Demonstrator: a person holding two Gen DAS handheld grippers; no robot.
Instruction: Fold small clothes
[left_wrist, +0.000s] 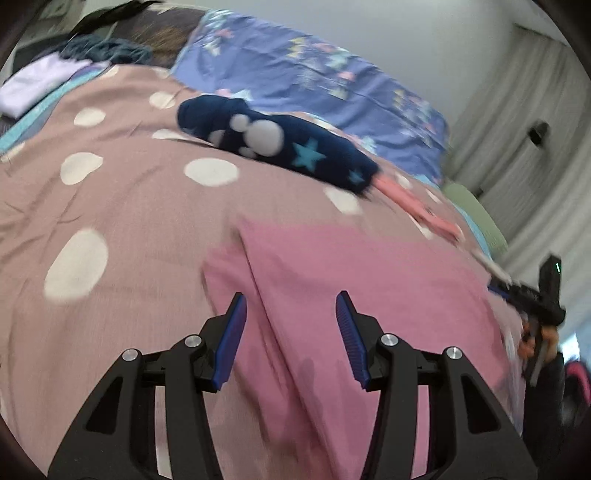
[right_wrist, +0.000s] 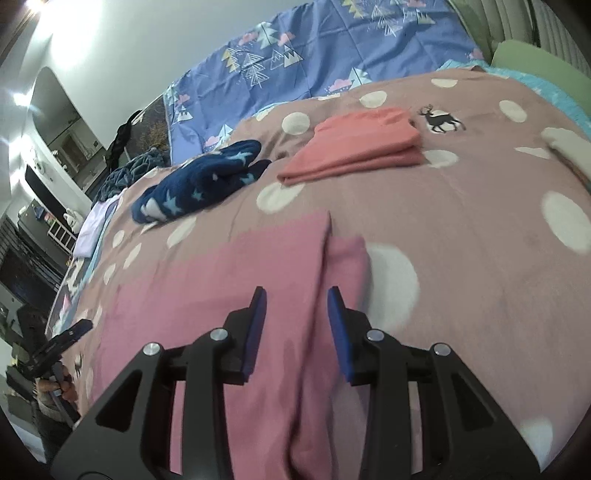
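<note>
A pink garment (left_wrist: 369, 277) (right_wrist: 221, 280) lies flat on the mauve polka-dot bed cover (left_wrist: 129, 206) (right_wrist: 461, 221), with a folded flap along each side edge. My left gripper (left_wrist: 291, 295) is open over its left fold line, and nothing is pinched between the blue pads. Over the right fold line my right gripper (right_wrist: 296, 291) is open too, its pads clear of the cloth. Each gripper also shows in the other's view: the right gripper (left_wrist: 543, 295) at the garment's far right, the left gripper (right_wrist: 62, 343) at its far left.
A navy star-print garment (left_wrist: 280, 147) (right_wrist: 199, 184) lies bunched behind the pink one. A folded coral garment (right_wrist: 362, 144) (left_wrist: 417, 203) rests to its right. A blue patterned quilt (left_wrist: 314, 74) (right_wrist: 332, 48) covers the back. A pale lilac cloth (left_wrist: 33, 85) sits far left, a green pillow (right_wrist: 535, 59) far right.
</note>
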